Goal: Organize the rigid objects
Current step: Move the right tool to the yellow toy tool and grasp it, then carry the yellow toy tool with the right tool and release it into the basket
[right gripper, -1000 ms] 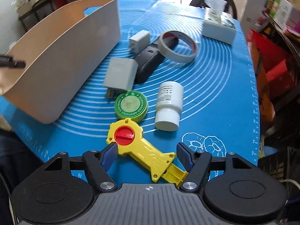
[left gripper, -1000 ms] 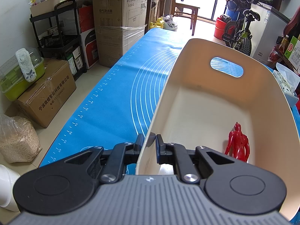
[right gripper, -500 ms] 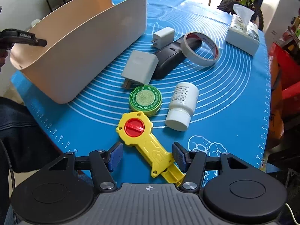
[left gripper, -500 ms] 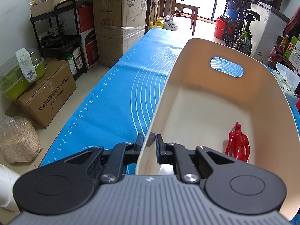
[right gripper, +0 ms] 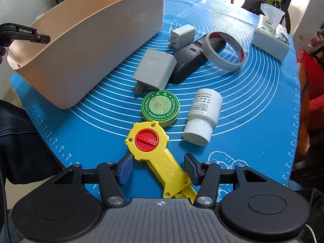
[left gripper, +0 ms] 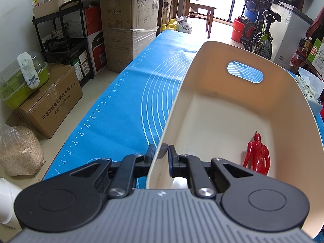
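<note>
My left gripper (left gripper: 163, 154) is shut on the near rim of the beige bin (left gripper: 222, 121); a red figure (left gripper: 257, 156) stands inside by the right wall. In the right wrist view the bin (right gripper: 101, 40) stands at the left of the blue mat, with the left gripper (right gripper: 43, 38) on its rim. My right gripper (right gripper: 159, 169) straddles the handle of a yellow toy key with a red knob (right gripper: 149, 141). Its jaws are closing, and the left pad is still clear of the handle. Beyond lie a green tin (right gripper: 160, 107), a white bottle (right gripper: 202, 117) and a grey charger (right gripper: 155, 70).
A white charger (right gripper: 183, 34), a black mouse (right gripper: 186, 62), a tape roll (right gripper: 220, 60) and a tissue pack (right gripper: 269, 38) lie farther back on the mat. Cardboard boxes (left gripper: 129, 20) and a black shelf (left gripper: 62, 36) stand on the floor left of the table. A sleeve (right gripper: 24, 141) is at the near left.
The right gripper's jaws have narrowed around the yellow toy key and the gripper has rolled a little. The left gripper and the bin have not moved.
</note>
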{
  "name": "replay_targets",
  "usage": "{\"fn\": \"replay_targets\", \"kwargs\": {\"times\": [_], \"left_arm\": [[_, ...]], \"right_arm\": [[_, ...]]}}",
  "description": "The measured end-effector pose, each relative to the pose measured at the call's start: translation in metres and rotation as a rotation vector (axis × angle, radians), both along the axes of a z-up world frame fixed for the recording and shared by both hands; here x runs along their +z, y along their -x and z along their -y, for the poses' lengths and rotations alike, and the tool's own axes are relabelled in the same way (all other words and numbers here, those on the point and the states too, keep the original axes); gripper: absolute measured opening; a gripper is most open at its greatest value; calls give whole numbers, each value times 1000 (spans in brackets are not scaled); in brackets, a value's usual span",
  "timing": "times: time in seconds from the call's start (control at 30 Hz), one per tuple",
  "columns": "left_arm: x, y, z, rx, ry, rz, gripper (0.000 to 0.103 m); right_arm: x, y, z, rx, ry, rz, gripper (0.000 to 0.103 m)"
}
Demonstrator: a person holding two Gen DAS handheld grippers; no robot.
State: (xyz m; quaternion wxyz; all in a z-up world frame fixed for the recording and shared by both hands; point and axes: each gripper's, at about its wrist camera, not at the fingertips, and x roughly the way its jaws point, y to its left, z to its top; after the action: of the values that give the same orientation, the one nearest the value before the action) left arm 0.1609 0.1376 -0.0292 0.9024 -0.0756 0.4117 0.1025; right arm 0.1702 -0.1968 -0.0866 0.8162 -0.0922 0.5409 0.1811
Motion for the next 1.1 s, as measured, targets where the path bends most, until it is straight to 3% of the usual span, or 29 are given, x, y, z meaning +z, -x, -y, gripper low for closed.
{"fn": "replay_targets", "kwargs": {"times": [0.13,0.2,0.47,1.1], "left_arm": [[0,0,0,0,-1,0,15],[0,0,0,0,-1,0,15],[0,0,0,0,-1,0,15],[0,0,0,1,0,0,15]], "right_arm": [[-6,-2,-7,9,12,16,61],[-6,-3,-9,7,14,28,49],[-4,2,-5,-12,-9,65,48],[40,25,5,-103,-124,265,48]]}}
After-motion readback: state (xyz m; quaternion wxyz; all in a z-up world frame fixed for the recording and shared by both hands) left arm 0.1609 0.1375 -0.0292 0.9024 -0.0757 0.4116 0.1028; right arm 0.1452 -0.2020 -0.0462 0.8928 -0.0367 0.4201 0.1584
